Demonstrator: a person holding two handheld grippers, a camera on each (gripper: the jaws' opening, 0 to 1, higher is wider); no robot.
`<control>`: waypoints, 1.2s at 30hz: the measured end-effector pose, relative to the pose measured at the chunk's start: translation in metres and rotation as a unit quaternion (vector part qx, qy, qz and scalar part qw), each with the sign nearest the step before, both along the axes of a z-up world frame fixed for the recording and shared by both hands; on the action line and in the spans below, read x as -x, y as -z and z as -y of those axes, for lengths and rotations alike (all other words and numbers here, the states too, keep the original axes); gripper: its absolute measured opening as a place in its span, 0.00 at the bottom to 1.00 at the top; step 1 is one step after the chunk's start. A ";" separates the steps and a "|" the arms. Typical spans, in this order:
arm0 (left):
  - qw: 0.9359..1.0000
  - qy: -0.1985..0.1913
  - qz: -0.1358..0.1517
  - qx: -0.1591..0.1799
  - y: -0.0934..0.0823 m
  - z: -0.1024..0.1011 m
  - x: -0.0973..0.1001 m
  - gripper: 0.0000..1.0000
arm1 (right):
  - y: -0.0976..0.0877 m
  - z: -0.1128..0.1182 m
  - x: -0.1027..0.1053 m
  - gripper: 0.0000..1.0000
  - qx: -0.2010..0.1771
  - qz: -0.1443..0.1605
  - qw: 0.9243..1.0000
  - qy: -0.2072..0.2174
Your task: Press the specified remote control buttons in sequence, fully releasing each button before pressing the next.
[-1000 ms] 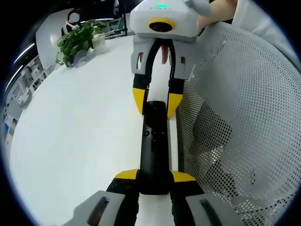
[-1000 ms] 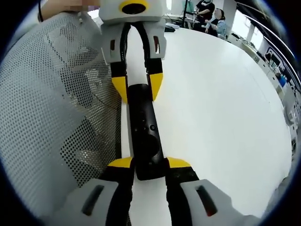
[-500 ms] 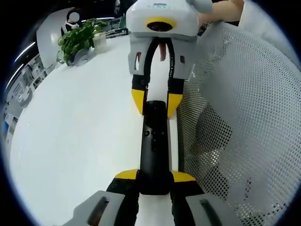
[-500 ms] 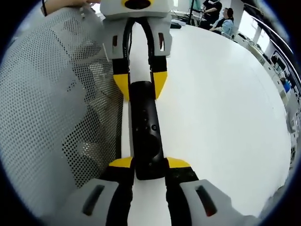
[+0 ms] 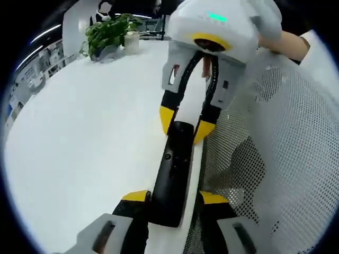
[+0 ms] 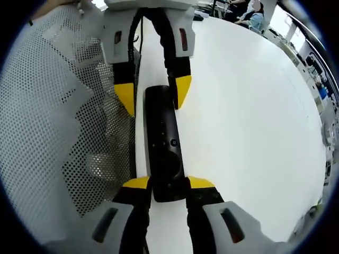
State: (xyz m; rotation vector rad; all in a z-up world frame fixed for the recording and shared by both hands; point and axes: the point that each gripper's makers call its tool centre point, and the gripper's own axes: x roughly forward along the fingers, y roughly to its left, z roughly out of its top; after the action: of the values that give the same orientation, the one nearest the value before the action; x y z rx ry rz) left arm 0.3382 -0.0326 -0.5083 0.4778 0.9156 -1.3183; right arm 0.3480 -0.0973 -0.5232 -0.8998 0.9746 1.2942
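Note:
A long black remote (image 5: 172,169) lies lengthwise between my two grippers, which face each other over the white table's near edge. My right gripper (image 6: 168,183) is shut on one end of the remote (image 6: 163,143). It comes in from the top of the left gripper view (image 5: 185,124), with its yellow tips hugging that end. My left gripper (image 5: 175,198) stands a little open around the other end, with small gaps at the sides. In the right gripper view the left gripper (image 6: 153,94) has yellow tips spread wider than the remote.
The white table (image 5: 79,132) stretches away on one side. A person's white mesh garment (image 5: 275,159) hangs close on the other side of the remote. A potted plant (image 5: 108,34) stands at the table's far end. People (image 6: 249,10) sit in the background.
My left gripper's jaws have spread apart and let go of the remote. The left gripper view has tilted, so the remote now lies askew in it. The right gripper keeps its hold.

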 end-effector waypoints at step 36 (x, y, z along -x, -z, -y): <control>0.909 -0.311 0.196 0.197 -0.171 -0.053 -0.047 1.00 | 0.000 -0.001 -0.001 0.25 -0.021 0.001 0.999 0.029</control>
State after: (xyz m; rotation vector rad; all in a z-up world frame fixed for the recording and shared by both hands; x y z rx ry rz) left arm 0.3847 0.0204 -0.3371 0.1010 0.3877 -0.7456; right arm 0.3493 -0.0964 -0.5231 -0.8348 0.9629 1.2604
